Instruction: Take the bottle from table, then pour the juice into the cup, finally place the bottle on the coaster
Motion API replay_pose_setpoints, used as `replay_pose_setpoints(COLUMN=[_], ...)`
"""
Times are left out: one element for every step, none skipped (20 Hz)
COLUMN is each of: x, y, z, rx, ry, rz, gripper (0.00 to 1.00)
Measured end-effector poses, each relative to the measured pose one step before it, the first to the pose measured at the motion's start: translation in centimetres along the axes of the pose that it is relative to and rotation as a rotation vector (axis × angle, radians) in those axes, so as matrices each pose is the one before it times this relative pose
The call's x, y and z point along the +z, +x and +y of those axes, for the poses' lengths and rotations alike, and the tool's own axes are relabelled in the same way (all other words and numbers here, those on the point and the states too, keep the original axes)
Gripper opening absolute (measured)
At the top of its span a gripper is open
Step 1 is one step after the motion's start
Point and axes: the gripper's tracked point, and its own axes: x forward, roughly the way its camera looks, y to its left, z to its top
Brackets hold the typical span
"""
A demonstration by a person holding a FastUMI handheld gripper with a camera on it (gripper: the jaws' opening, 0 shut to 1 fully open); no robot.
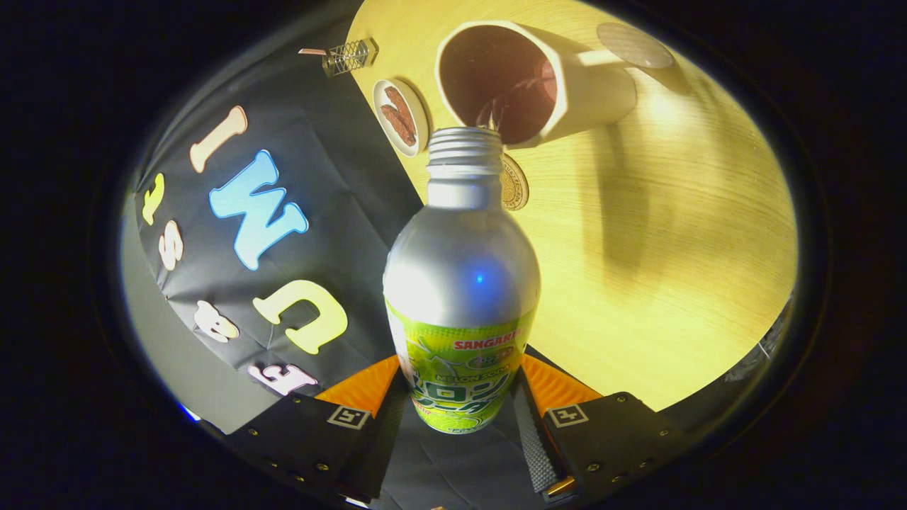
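Both jaws clamp the silver aluminium bottle with green label [462,283] low on its body, leaving its open threaded neck free. Bottle is tipped mouth-first at the white cup [528,81] on the pale wooden tabletop [673,234], thin stream entering. Round coaster [516,184] sits beside the cup.

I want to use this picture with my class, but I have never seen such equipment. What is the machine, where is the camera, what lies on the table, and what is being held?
A person holds a two-finger gripper. The camera rides on it and looks forward along its fingers. Both fingers press on a silver bottle, tilted so a thin stream runs from its open mouth into a white cup. On the wooden table lie a round coaster, a small dish of brown food and a grey disc.
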Motion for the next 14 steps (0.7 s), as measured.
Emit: replay_pose_setpoints(x=[0.022, -0.034, 0.008, -0.007, -0.019, -0.023, 0.053, 0.054, 0.016, -0.089, -0.027, -0.102, -0.153, 0.136], y=[0.031, -0.021, 0.014, -0.067, -0.034, -0.048, 0.005, -0.024, -0.070, 0.008, 0.006, -0.023, 0.043, -0.032], z=[0.050, 0.160, 0.038, 0.043, -0.103, 0.079, 0.045, 0.087, -0.025, 0.071, 0.026, -0.023, 0.053, 0.188], rx=[-0.00084, -0.00219, 0.00066, -0.00052, -0.00312, -0.00266, -0.00063, -0.00116, -0.00263, -0.00001, 0.00058, -0.00589, -0.00073, 0.00655], ry=[0.00760, 0.00804, 0.00501, 0.00127, 0.00056, 0.00437, 0.00605, 0.00528, 0.00441, 0.00535, 0.00589, 0.00560, 0.00404, 0.00553], rz=[-0.00008, 0.00253, 0.00069, 0.00397, 0.00252, 0.00334, -0.00165, -0.00039, 0.00213, 0.00287, 0.00063, 0.00795, 0.00301, -0.00173], gripper=[0.76, 0.76, 0.76, 0.76, 0.76, 0.76, 0.76, 0.76, 0.76, 0.76, 0.76, 0.76, 0.76, 0.76])
